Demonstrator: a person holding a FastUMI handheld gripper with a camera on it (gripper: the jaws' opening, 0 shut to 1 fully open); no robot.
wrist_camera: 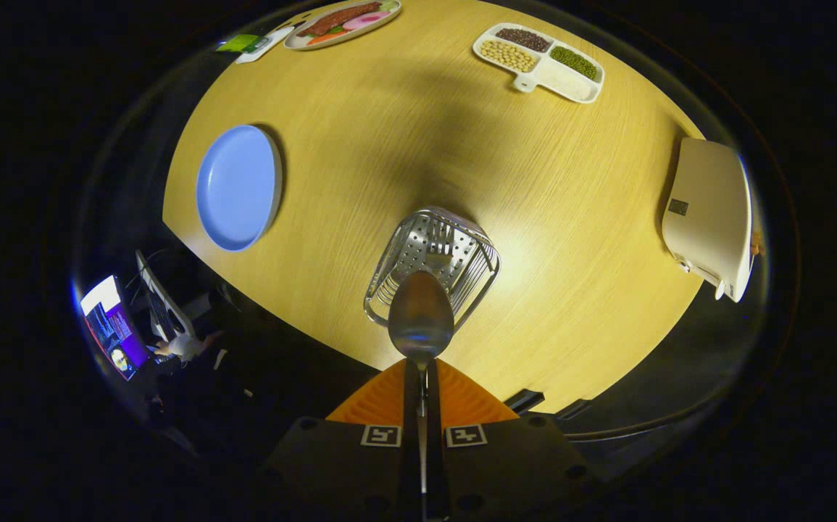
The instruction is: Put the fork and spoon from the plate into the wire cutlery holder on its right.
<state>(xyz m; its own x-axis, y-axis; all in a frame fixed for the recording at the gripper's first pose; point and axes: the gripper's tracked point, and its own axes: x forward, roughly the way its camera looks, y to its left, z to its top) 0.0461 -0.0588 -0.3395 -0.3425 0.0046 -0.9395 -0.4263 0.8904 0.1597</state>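
Spoon [421, 317] in the grip: the gripper [422, 395] pinches the handle between both fingers, which are drawn together on it, and the bowl of the spoon points forward, hanging directly over the wire cutlery holder [432, 264]. Seen from above, the holder stands on the round wooden table [570, 217] just ahead of the fingers, its perforated metal floor showing through the open top. Something metallic lies inside it (whether that is the fork cannot be told). A blue plate [238, 187] sits to the left of the holder, well apart from it, with nothing on it. Beyond the holder, at the far side of the table, a white divided tray [538, 62] carries beans and grains in separate compartments, and an oval dish [343, 22] of food lies farther left beside a small green item [238, 43]. To the right, at the table's edge, rests a white appliance [709, 217]. Below the table on the left, a lit screen [110, 326] glows in the dark.
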